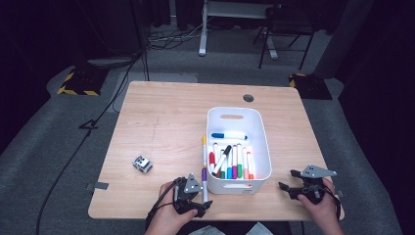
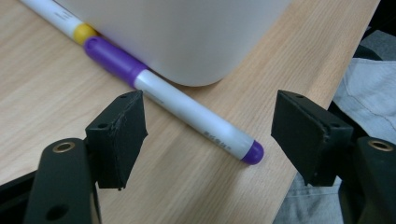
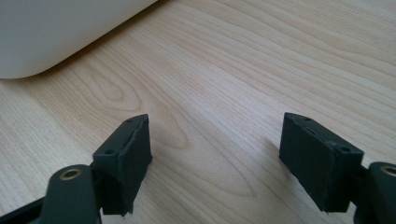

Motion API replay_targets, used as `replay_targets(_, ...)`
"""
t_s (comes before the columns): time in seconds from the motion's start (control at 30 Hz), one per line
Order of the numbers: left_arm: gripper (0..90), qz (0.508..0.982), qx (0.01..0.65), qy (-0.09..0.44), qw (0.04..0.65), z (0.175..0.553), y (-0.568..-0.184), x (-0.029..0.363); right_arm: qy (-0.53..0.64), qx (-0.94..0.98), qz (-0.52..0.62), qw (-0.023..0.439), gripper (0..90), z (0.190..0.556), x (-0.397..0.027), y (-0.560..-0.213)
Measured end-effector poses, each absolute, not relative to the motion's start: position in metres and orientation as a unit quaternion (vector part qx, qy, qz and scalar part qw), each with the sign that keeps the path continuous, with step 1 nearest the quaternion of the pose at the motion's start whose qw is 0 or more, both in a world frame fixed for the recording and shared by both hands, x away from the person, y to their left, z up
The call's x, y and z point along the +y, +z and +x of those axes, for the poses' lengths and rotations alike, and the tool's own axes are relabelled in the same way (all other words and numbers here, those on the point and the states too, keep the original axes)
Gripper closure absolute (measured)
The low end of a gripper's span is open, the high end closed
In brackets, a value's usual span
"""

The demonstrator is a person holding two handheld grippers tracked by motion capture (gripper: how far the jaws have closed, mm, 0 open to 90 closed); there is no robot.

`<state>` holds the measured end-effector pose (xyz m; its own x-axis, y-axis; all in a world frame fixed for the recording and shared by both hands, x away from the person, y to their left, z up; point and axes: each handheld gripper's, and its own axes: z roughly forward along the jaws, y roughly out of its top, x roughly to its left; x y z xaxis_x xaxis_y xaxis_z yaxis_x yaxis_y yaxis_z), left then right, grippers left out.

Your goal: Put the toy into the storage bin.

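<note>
- Job as judged: markers off table into white bin (image 1: 262,142); mostly done, approx. ten already inside, one blue-capped lying crosswise at far end, rest side by side.
- Left to do: two markers on the table, end to end along bin's left wall, purple marker (image 2: 187,109) nearest the near edge, yellow marker (image 1: 204,147) beyond it.
- Purple marker: flat on wood, touching bin's near-left corner, purple tail end pointing toward near edge, cap end meeting the yellow one's cap.
- Left gripper (image 2: 210,133): spread wide, low over the purple marker's barrel, jaws either side, pads not pressing, nothing pinched yet.
- Right gripper (image 3: 217,154): spread wide, empty, bare wood betw. jaws, near right corner of table's near edge, just right of bin.
- In the way: bin wall tight against marker, so little room for the far-side jaw; prob. easier grip at the free tail end. Marker round, could roll toward near edge if nudged.
- Around: small grey-white block (image 1: 142,164) on table's left half, well apart from bin; cable hole (image 1: 248,98) near far edge; chair + desk legs on floor beyond.
</note>
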<state>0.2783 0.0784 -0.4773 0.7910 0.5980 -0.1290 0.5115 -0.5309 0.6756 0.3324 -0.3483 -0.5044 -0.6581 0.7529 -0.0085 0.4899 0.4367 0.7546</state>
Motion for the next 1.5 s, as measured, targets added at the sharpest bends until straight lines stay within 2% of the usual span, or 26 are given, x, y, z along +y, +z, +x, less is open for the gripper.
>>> replay_targets(0.37, 25.9, 0.882, 0.324, 0.062, 0.336, 0.283, -0.489, 0.069, 0.376, 0.830, 0.374, 0.176, 25.3, 0.333, -0.348, -0.504)
replay_targets(0.53, 27.1, 0.885, 0.324, 0.095, 0.320, 0.289, -0.491, 0.068, 0.375, 0.830, 0.373, 0.175, 25.2, 0.333, -0.349, -0.504)
replay_targets(0.57, 27.8, 0.884, 0.332, 0.088, 0.316, 0.288, -0.491, 0.069, 0.376, 0.829, 0.374, 0.176, 25.3, 0.333, -0.348, -0.505)
replay_targets(0.8, 40.2, 0.880, 0.350, 0.110, 0.301, 0.297, -0.489, 0.086, 0.375, 0.830, 0.373, 0.175, 25.3, 0.333, -0.349, -0.504)
replay_targets(1.0, 45.1, 0.871, 0.376, 0.126, 0.289, 0.311, -0.487, 0.099, 0.376, 0.829, 0.374, 0.176, 25.3, 0.333, -0.348, -0.505)
replay_targets(1.2, 51.1, 0.868, 0.384, 0.118, 0.293, 0.325, -0.485, 0.099, 0.376, 0.828, 0.376, 0.176, 25.3, 0.332, -0.348, -0.505)
replay_targets(1.3, 53.4, 0.872, 0.369, 0.119, 0.301, 0.334, -0.484, 0.095, 0.378, 0.827, 0.379, 0.174, 25.3, 0.331, -0.347, -0.504)
replay_targets(1.4, 61.9, 0.876, 0.371, 0.104, 0.291, 0.338, -0.485, 0.091, 0.377, 0.829, 0.376, 0.174, 25.3, 0.330, -0.348, -0.504)
replay_targets(1.43, 61.9, 0.876, 0.367, 0.109, 0.292, 0.341, -0.486, 0.090, 0.376, 0.828, 0.377, 0.173, 25.3, 0.329, -0.348, -0.504)
replay_targets(1.47, 70.8, 0.879, 0.368, 0.106, 0.283, 0.341, -0.485, 0.088, 0.377, 0.830, 0.372, 0.175, 25.3, 0.328, -0.348, -0.505)
replay_targets(1.5, 71.5, 0.879, 0.368, 0.106, 0.283, 0.341, -0.485, 0.088, 0.377, 0.830, 0.372, 0.175, 25.3, 0.328, -0.348, -0.505)
